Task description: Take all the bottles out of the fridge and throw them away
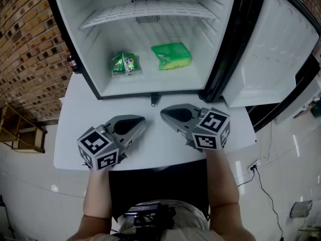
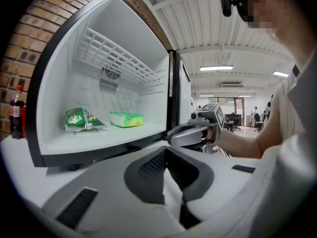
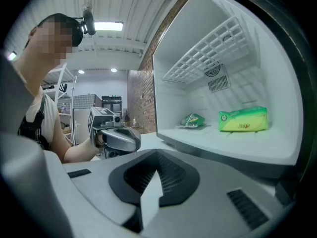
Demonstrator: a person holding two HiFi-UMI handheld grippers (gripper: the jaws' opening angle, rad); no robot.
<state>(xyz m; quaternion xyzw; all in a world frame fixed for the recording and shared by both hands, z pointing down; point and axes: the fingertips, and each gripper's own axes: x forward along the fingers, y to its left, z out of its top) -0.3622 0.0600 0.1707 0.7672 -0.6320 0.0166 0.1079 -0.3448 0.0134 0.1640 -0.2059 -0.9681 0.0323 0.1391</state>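
The small fridge [image 1: 95, 84] stands open on a white table [image 1: 70, 129], its door [image 1: 271, 49] swung to the right. Inside I see only a green bag [image 1: 125, 64] and a green box [image 1: 171, 55] on the floor, under a wire shelf [image 1: 150, 11]. No bottle shows inside. One dark cola bottle [image 2: 16, 114] with a red cap stands outside, against the fridge's left wall [image 1: 70, 60]. My left gripper [image 1: 142, 120] and right gripper [image 1: 163, 114] rest on the table before the fridge, tips near each other, both shut and empty.
A brick wall [image 1: 25, 44] runs along the left, with a wooden rack [image 1: 22, 129] below it on the tiled floor. A cable [image 1: 263, 185] trails on the floor at the right. The person's body is close to the table's front edge.
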